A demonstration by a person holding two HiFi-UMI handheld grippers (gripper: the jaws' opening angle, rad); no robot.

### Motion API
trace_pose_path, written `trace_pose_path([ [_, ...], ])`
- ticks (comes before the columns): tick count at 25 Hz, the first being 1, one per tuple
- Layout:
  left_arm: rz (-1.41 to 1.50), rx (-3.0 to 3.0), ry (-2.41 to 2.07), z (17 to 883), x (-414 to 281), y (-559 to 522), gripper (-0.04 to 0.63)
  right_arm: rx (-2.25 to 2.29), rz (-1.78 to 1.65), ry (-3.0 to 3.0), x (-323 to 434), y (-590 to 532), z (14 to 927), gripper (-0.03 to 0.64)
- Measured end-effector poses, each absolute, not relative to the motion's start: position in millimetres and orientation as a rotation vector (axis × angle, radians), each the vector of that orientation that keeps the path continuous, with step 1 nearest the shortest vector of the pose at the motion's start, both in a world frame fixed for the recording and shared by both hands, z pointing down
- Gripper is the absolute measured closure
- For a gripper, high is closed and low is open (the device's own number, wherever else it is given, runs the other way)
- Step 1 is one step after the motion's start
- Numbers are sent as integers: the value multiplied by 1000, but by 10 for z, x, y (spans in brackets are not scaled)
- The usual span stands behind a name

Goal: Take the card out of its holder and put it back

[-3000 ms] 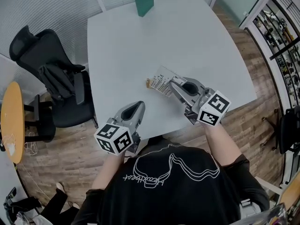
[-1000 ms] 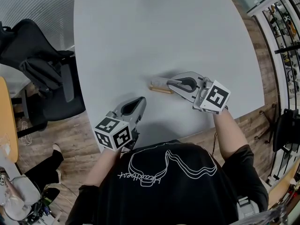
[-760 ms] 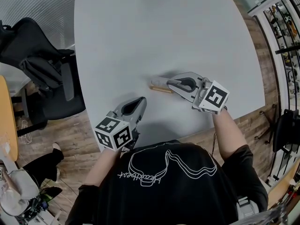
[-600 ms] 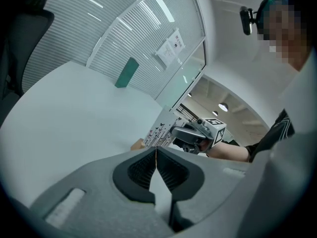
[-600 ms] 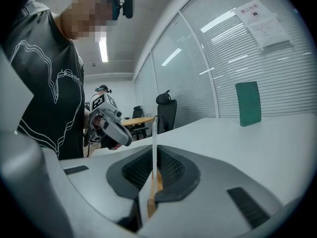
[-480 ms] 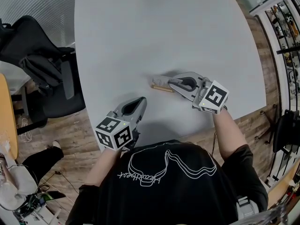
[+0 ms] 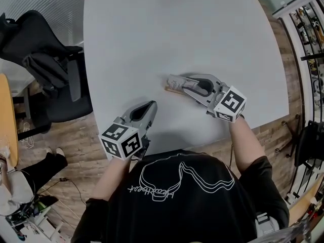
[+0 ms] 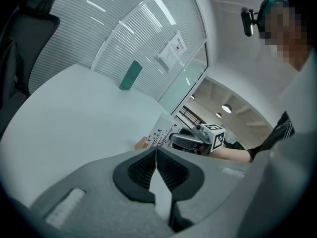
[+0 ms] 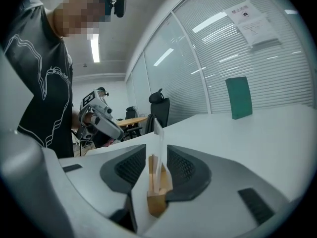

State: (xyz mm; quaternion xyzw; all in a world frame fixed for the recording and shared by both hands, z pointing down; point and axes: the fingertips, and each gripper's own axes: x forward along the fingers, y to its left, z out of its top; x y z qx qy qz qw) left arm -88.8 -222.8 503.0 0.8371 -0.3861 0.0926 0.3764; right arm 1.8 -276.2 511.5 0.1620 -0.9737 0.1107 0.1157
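Note:
A white printed card (image 7: 174,80) stands upright in the slot of its small wooden holder (image 7: 173,89) on the grey table (image 7: 152,29). My right gripper (image 7: 185,85) straddles both. Its jaws are opening: in the right gripper view the card (image 9: 158,145) and holder (image 9: 156,195) sit between the pads with a gap on the left. My left gripper (image 7: 148,107) hovers over the table's near edge, well left of the card, shut and empty. Its view shows its shut tips (image 8: 156,150), with the card (image 8: 161,132) and the right gripper (image 8: 187,141) beyond.
A green book (image 9: 238,97) stands at the table's far edge. A black office chair (image 7: 48,59) is left of the table, with a round wooden table (image 7: 5,120) beyond it. Shelving (image 7: 311,29) lines the right. The person's torso is at the near edge.
Three seconds ago the right gripper held the card tilted by the holder. Now the card stands in the slot and the right jaws have parted. The left gripper has stayed put.

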Motion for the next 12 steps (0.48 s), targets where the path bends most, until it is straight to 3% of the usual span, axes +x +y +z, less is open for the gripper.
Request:
trace_pose_path([
  [4, 218, 2139, -1006, 4981, -919, -2138, 581, 585, 367, -2865, 68, -2810, 5031, 368],
  [12, 164, 2177, -1029, 4727, -789, -1809, 581, 817, 422, -2923, 379, -2621, 4638, 351],
])
